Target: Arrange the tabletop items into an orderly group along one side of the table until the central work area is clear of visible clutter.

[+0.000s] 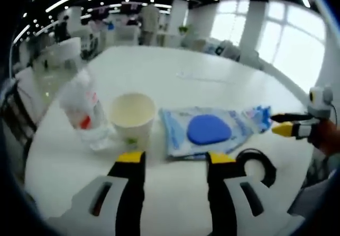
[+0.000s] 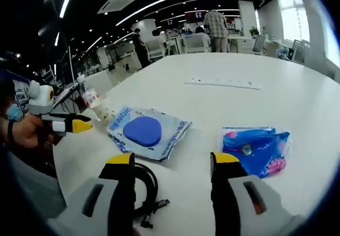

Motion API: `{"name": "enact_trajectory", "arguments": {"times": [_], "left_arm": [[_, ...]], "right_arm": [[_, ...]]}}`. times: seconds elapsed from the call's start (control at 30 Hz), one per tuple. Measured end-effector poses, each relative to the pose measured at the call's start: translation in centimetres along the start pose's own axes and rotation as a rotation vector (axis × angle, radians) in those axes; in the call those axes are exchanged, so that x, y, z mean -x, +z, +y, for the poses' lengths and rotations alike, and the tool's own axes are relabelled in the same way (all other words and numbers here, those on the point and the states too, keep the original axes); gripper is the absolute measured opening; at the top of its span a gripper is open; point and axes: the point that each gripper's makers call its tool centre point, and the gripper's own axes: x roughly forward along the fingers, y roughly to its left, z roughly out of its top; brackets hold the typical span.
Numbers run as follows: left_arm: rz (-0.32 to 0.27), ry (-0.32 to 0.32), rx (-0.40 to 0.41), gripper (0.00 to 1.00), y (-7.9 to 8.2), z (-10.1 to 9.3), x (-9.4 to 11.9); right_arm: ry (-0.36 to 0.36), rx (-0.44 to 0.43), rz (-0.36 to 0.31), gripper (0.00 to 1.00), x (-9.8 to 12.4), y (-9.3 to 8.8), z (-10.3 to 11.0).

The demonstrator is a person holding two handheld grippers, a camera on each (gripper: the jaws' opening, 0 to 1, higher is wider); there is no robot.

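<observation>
On a large white round table (image 1: 175, 76) in a bright open-plan office, two handheld grippers hover over scattered clutter with nothing yet gathered to one side. Seen from the left gripper view, the left gripper (image 1: 175, 159) has its yellow-tipped jaws spread wide and holds nothing, aimed at a pale paper cup (image 1: 132, 115) standing upright beside a crumpled clear plastic bottle with a red label (image 1: 84, 111). Just past the jaws lies a flat pale-blue printed plastic packet with a blue oval patch (image 1: 204, 129), and a black coiled cable (image 1: 260, 164) curls near the right jaw. From the right gripper view, the right gripper (image 2: 172, 161) is likewise released and empty — its jaws frame bare tabletop between the cable and a crumpled bright-blue plastic wrapper with pink markings (image 2: 257, 148), which sits apart from the rest. A thin white strip (image 2: 223, 83) lies farther out, near the middle of the table. Items sit loose and unaligned, so the tidying appears barely begun — the lone wrapper looks the likeliest first pick for the right hand.
</observation>
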Motion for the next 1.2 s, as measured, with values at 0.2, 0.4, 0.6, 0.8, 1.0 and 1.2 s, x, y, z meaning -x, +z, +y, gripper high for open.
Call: {"name": "enact_trajectory", "arguments": {"times": [0.2,0.4,0.6,0.8,1.0,1.2], "left_arm": [[-0.024,-0.026,-0.032,0.53,0.0,-0.1,2.1],[-0.037,-0.043,-0.04,0.57,-0.5,-0.2,4.2],[-0.043,-0.041,-0.01,0.6,-0.9,0.0,4.8],[-0.063,-0.068,-0.011,0.64,-1.0,-0.5,5.3],[-0.065,-0.093,-0.034,0.65,-1.3,-1.4,5.5],[-0.057,-0.105,-0.045,0.65,-1.6,-1.8,5.4]], "right_arm": [[-0.013,0.006,-0.016,0.63,2.1,-0.2,0.2],[-0.036,0.014,-0.024,0.67,4.3,-1.0,0.2],[-0.062,0.003,-0.033,0.7,6.3,-2.0,0.1],[-0.088,-0.019,-0.024,0.73,8.4,-3.9,0.1],[-0.106,-0.037,-0.021,0.74,9.6,-4.3,0.0],[-0.127,-0.048,-0.031,0.75,10.5,-4.1,-0.5]]}}
